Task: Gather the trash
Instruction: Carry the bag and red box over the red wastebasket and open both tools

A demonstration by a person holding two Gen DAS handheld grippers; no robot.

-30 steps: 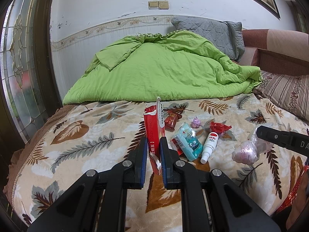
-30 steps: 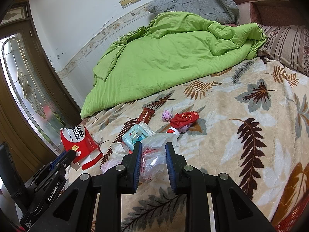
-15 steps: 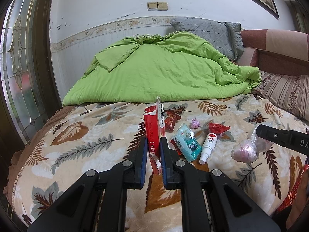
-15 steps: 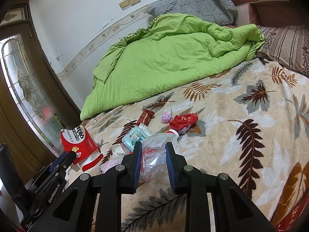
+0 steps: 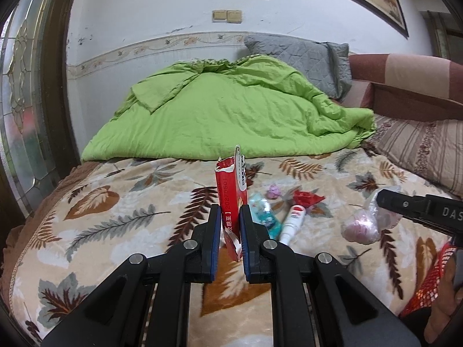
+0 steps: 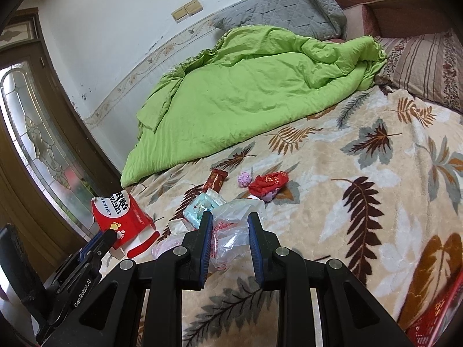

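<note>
My left gripper (image 5: 230, 219) is shut on a torn red carton (image 5: 231, 199), held upright above the leaf-patterned blanket (image 5: 121, 222). In the right wrist view the same carton (image 6: 121, 217) sits in the left gripper (image 6: 108, 235) at lower left. My right gripper (image 6: 228, 225) is shut on a clear plastic bag (image 6: 231, 231). The bag (image 5: 382, 211) holds a pink wad (image 5: 360, 228). On the blanket between them lie a teal tissue pack (image 6: 201, 206), a white tube (image 5: 292, 222), a crumpled red wrapper (image 6: 269, 183), a small pink ball (image 6: 244, 179) and a dark red snack wrapper (image 6: 215, 179).
A green quilt (image 5: 231, 110) is heaped at the back, with a grey pillow (image 5: 301, 57) and a striped pillow (image 5: 422, 147) to the right. A glazed door (image 6: 34, 133) stands at the left. Red mesh (image 5: 428, 286) and a person's hand (image 5: 442, 318) are at the lower right.
The left gripper has tipped slightly upward with the carton, so the bed sits a little lower in its view. Both grips are unchanged, and the loose trash has not moved.
</note>
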